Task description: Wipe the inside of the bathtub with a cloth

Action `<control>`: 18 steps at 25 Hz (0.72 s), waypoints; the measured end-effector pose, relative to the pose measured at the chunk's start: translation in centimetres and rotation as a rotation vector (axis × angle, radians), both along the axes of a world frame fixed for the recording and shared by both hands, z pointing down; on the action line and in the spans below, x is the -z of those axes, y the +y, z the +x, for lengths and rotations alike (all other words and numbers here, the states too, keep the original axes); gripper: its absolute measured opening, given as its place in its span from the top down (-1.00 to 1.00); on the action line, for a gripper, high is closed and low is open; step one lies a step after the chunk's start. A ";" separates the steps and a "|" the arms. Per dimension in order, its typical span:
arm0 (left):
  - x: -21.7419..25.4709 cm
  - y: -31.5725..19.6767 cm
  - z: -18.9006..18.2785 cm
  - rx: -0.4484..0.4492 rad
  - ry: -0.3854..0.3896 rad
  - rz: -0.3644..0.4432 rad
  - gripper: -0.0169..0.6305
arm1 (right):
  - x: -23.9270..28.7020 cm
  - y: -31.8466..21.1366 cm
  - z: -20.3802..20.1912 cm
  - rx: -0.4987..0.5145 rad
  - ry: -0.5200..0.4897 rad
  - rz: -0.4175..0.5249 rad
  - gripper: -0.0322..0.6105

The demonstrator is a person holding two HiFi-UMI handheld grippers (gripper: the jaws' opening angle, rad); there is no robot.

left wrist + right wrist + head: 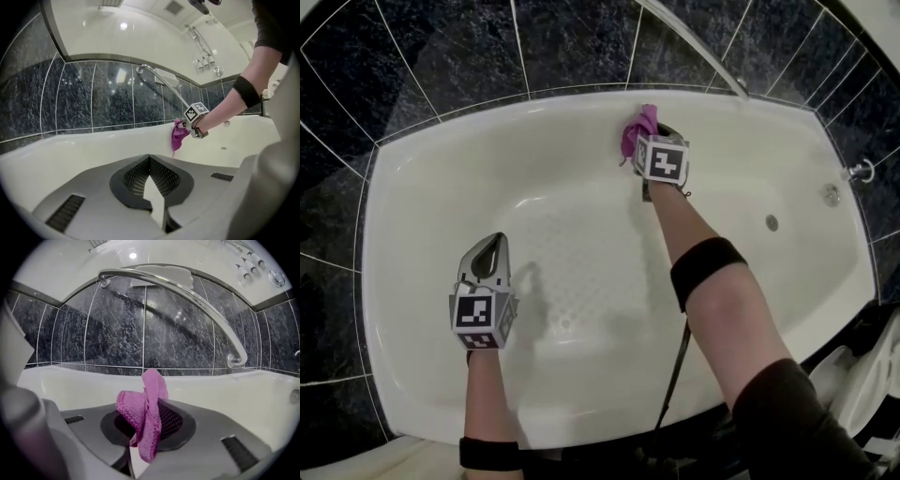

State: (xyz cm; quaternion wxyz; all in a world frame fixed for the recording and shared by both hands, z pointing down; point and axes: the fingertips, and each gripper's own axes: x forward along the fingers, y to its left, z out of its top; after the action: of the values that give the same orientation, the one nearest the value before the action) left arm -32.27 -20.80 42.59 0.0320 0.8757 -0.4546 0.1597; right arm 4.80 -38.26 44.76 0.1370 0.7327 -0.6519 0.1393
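In the head view, the right hand-held gripper [652, 148] has its jaws hidden under its own marker cube and the bunched cloth [636, 131]; the cloth itself shows only as a small tuft past the cube. The bathtub [581, 117] loses part of its near rim behind the person's right arm [727, 300], and the chrome grab rail [698, 47] on the far wall is cut off by the top edge. At the tub's right end, the round fittings [832, 195] are too small to identify.
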 end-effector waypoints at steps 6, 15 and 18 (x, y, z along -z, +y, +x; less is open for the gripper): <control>-1.1 -0.4 -1.1 0.022 -0.006 0.023 0.95 | -2.7 -1.7 1.7 -0.074 -0.017 0.057 0.62; 0.3 -1.7 -2.3 0.042 0.030 0.044 0.95 | -2.8 -5.3 -3.6 -0.011 -0.031 0.148 0.62; 0.9 -1.8 -2.9 0.055 0.034 0.046 0.95 | -2.8 -6.2 -6.9 0.027 0.018 0.147 0.62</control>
State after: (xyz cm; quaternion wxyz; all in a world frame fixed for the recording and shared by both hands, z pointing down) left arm -35.21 -22.63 41.73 0.0242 0.8660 -0.4813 0.1333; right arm -2.09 -44.47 47.56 0.0906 0.7331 -0.6690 0.0824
